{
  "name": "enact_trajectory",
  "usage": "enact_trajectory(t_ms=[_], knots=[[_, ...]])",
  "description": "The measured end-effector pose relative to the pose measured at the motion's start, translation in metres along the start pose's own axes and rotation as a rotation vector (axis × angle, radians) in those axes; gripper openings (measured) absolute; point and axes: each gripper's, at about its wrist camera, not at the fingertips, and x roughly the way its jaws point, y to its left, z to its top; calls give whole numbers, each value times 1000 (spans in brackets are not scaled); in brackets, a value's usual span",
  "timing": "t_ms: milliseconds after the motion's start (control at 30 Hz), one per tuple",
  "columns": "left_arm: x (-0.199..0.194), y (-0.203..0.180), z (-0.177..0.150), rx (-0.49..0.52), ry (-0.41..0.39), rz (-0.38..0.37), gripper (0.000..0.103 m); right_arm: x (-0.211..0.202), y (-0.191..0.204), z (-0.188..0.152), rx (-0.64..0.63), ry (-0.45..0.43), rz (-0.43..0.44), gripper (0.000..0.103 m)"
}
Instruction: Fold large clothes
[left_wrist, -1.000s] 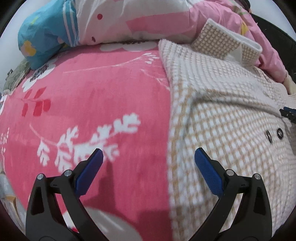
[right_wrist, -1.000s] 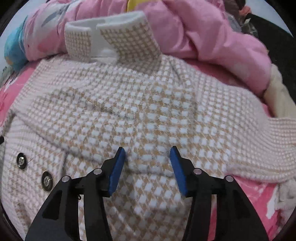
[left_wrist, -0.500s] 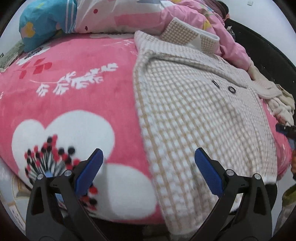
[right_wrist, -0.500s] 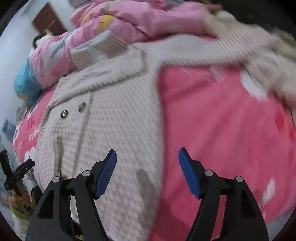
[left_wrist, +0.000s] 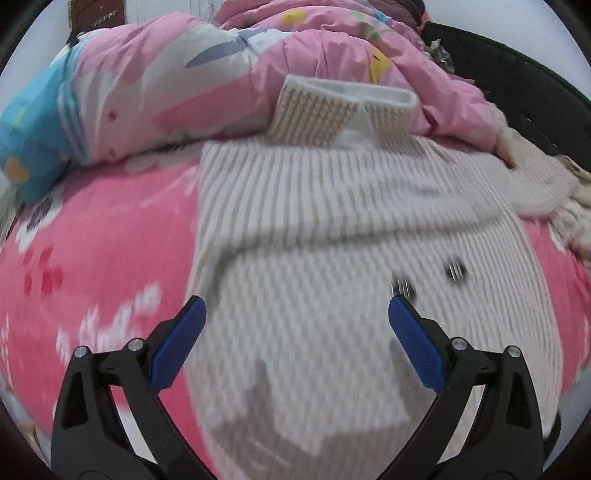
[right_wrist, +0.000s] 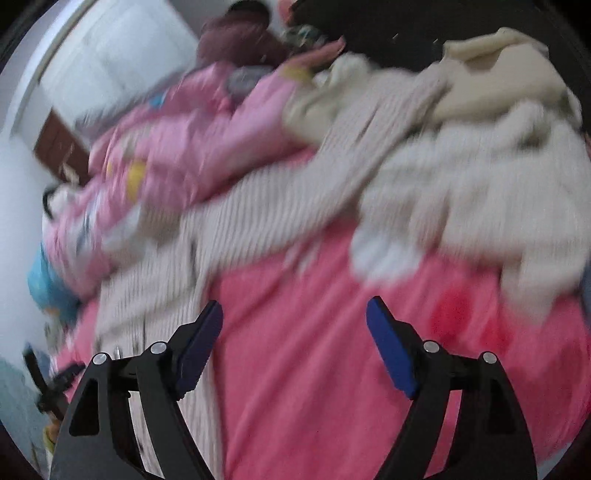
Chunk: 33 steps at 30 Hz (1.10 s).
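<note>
— Both claws hang empty above the bed: our left claw (left_wrist: 295, 332) has its jaws wide apart over the checked coat (left_wrist: 351, 258), and our right claw (right_wrist: 293, 332) has just been opening its jaws, with nothing between them, only pink blanket (right_wrist: 314, 387) below.

— Where does the coat lie for us?

— Spread flat on the blanket; in the left view it fills the middle, collar (left_wrist: 343, 107) up at twelve o'clock against the pink quilt (left_wrist: 221, 81), two dark buttons (left_wrist: 456, 271) toward three o'clock. In the right view its sleeve (right_wrist: 332, 166) runs from nine o'clock up toward one o'clock, into a cream heap (right_wrist: 480, 184).

— How will it handle?

— We judge it thick, soft and rather heavy, floppy, not slippery; the weave should give the pads good purchase, but a pinch in the middle would only bunch it.

— So where do we take hold?

— At an edge: the sleeve's cuff for our right, the hem or shoulder seam for our left. The pictures are blurred, so we cannot pick out the cuff itself.
</note>
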Motion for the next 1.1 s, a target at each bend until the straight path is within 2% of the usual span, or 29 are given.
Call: enact_trajectory(t_ms=[67, 133, 200, 333, 400, 533, 567, 633, 733, 800, 933, 1067, 1100], knots=[[24, -2, 26, -6, 1, 21, 96, 11, -22, 44, 57, -42, -42, 78], [51, -3, 49, -20, 9, 62, 96, 18, -36, 74, 87, -76, -89, 78], [71, -4, 59, -28, 19, 86, 96, 24, -48, 103, 97, -118, -149, 74], [108, -8, 68, -15, 50, 115, 96, 32, -75, 144, 167, -190, -185, 71], [119, -9, 66, -1, 69, 126, 96, 42, -91, 156, 203, -183, -209, 71], [130, -8, 62, -11, 87, 119, 96, 59, -96, 165, 209, -155, -242, 55], [131, -8, 62, -13, 86, 117, 96, 61, -94, 166, 192, -142, -251, 43], [132, -7, 62, -22, 86, 110, 96, 70, -85, 163, 151, -94, -293, 22], [135, -3, 60, -31, 88, 107, 96, 67, -71, 156, 90, -100, -342, 14], [136, -2, 60, -32, 87, 106, 96, 53, -57, 154, 66, -125, -336, 13], [136, 7, 60, -33, 81, 81, 95, 16, 2, 151, -46, -169, -274, 12], [128, 18, 56, -30, 72, 71, 95, -21, 100, 135, -232, -198, -187, 11], [123, 23, 53, -37, 68, 60, 95, -32, 138, 126, -299, -209, -149, 11]])
